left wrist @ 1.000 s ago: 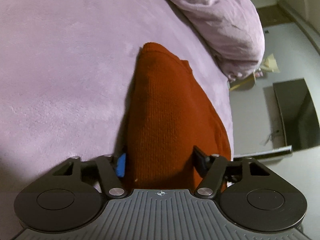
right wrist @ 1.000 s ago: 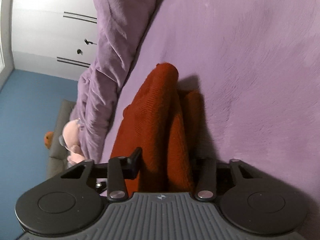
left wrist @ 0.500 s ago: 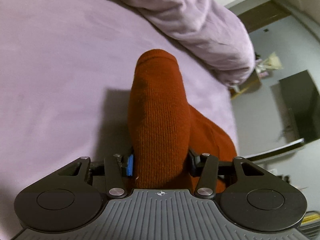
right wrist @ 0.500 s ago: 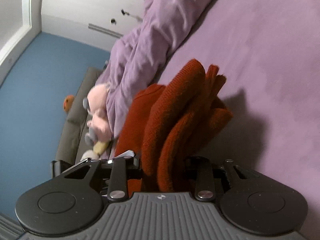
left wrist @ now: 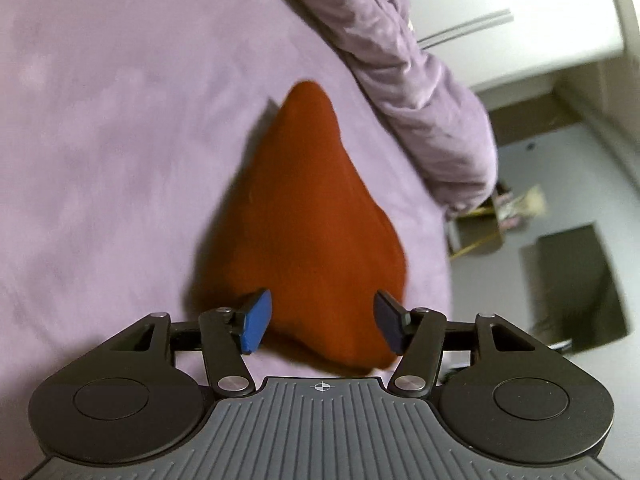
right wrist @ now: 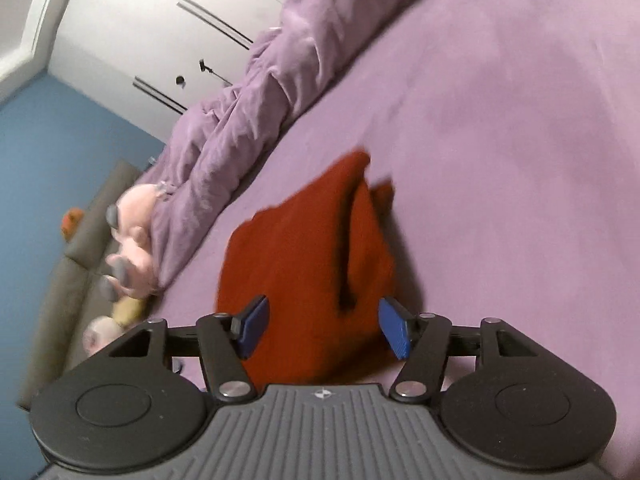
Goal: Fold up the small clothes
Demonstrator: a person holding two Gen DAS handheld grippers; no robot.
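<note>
Both grippers stand open, pads clear of the cloth: the left gripper and the right gripper have each just spread their jaws, with the rust-red knit garment lying below and between the fingers, unheld. It rests folded on the purple bedspread, near the bunched duvet. Soft, light and limp, I judge; it will sag and unfold if lifted by one layer, so pinch through all layers at a folded edge.
</note>
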